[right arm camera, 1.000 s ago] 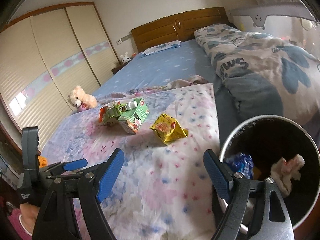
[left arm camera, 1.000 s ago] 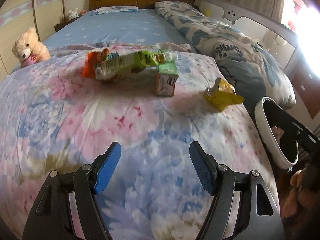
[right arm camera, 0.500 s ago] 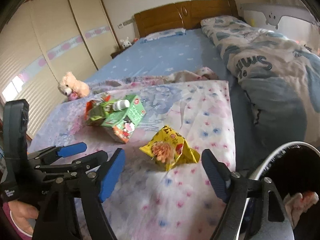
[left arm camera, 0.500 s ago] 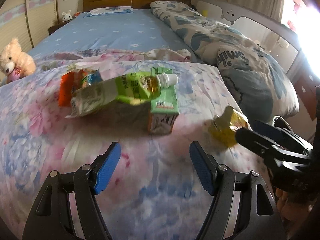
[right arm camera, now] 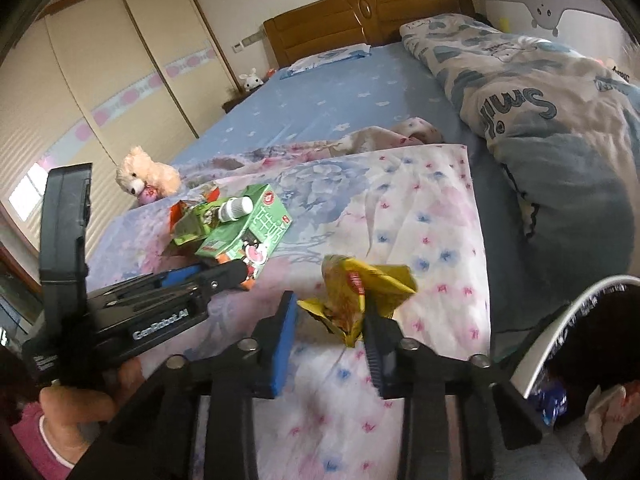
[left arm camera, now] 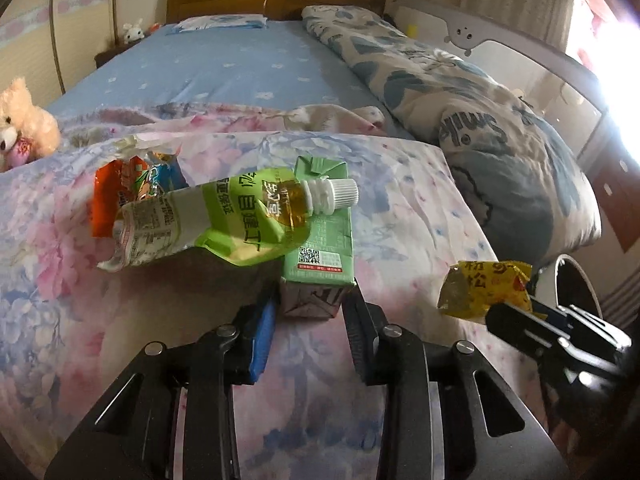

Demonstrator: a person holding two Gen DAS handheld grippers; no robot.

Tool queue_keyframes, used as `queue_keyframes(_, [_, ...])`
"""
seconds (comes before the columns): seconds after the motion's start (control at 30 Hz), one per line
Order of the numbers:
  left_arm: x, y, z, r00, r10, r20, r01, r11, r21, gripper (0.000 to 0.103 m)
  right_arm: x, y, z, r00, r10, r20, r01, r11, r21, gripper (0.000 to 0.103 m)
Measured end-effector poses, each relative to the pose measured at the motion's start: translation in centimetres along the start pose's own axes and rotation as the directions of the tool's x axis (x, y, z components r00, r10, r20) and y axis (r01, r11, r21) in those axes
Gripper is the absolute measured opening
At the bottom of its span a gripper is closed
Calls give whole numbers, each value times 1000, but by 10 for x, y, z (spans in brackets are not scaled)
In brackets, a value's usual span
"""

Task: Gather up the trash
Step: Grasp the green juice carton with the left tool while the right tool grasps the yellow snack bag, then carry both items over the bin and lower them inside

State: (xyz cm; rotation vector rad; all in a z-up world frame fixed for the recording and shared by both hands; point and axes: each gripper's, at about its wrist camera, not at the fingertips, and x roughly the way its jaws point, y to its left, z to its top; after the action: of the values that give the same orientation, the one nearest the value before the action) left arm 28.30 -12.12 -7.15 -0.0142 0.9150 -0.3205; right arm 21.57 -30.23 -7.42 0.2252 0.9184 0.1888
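**Closing on two pieces of trash**

Left gripper (left arm camera: 310,312): jaws are closing, carton (left arm camera: 320,252) end pinched between them on the quilt (left arm camera: 400,200). Pouch (left arm camera: 224,220) is propped on the carton. Right gripper (right arm camera: 330,328): jaws closing, yellow wrapper (right arm camera: 360,292) caught between them. Bin (right arm camera: 560,320) is seen rightmost.

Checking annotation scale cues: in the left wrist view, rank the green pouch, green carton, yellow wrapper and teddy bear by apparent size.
1. green pouch
2. green carton
3. yellow wrapper
4. teddy bear, partly cut off at the frame edge and farther away, so its rank against the wrapper is unsure.
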Motion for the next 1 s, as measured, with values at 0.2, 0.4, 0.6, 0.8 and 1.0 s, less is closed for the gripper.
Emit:
queue_keyframes(0.2, [-32, 0, -29, 999, -41, 8, 41, 999, -10, 30, -25, 3, -18, 999, 28, 23, -29, 999, 28, 28])
queue_keyframes(0.4, [-66, -13, -60, 997, -70, 22, 70, 998, 11, 30, -50, 7, -38, 998, 48, 47, -50, 997, 52, 28])
queue_keyframes(0.6, [-94, -27, -88, 996, -85, 40, 83, 995, 47, 30, -70, 5, -59, 998, 41, 57, -45, 996, 78, 28])
queue_keyframes(0.8, [-109, -30, -105, 995, -94, 45, 92, 994, 56, 30, -92, 1, -81, 997, 30, 69, -37, 994, 102, 28])
queue_keyframes(1.0, [-122, -33, -117, 993, -98, 62, 94, 994, 64, 30, -109, -2, -98, 997, 18, 81, -27, 992, 119, 28])
